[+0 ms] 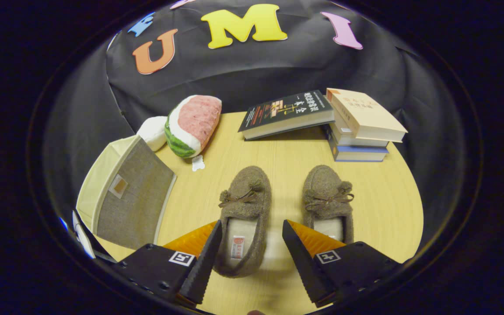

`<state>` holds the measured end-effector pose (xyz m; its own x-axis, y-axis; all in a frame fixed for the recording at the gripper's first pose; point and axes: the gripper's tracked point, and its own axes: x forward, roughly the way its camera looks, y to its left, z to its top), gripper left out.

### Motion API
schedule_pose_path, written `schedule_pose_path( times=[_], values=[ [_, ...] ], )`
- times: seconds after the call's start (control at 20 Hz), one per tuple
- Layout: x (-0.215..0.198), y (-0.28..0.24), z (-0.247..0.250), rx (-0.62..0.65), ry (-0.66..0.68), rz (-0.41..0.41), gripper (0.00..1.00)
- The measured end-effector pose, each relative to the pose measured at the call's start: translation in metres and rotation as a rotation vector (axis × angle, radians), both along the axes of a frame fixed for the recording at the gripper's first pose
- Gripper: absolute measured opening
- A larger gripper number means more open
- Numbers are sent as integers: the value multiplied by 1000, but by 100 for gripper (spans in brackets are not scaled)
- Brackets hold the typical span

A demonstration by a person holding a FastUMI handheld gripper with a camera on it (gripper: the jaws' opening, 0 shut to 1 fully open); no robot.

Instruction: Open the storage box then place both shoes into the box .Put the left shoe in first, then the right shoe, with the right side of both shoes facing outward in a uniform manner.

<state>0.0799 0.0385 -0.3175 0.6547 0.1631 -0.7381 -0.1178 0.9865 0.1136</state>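
Our tongs (252, 258) stood wide, empty, straddling the left shoe (244, 214) at lower centre; right shoe (328, 201) beside it. Box (125, 192) lay lower left on the bench (387, 197), apparently unopened. We judged opening it came next.

Gripper-mounted fisheye looks down along its fingers (208, 249) onto the near table (278, 153).

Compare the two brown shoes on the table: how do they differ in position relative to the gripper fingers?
The left shoe has its heel end between the open fingers of the gripper; the right shoe lies beyond the right finger, which hides part of its opening. The left shoe's insole label is visible; the right shoe's insole shows none. Both are brown fuzzy slippers with bows, toes pointing toward the books.
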Motion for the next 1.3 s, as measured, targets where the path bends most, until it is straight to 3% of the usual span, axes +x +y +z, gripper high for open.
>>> schedule_pose_path(
  times=[0.1, 0.25, 0.4, 0.6, 0.65, 0.75, 0.95, 1.3],
  values=[
    [5, -1, -15, 12, 51, -10, 84],
    [12, -7, -36, 23, 122, -54, 64],
    [12, -7, -58, 42, 205, -91, 53],
    [14, -5, -58, 80, 222, -112, 25],
    [13, -3, -60, 88, 237, -119, 5],
    [13, -3, -59, 140, 253, -160, 0],
    [12, -5, -41, 252, 265, -233, 0],
    [5, 20, 30, 412, 219, -290, 0]
  ],
)
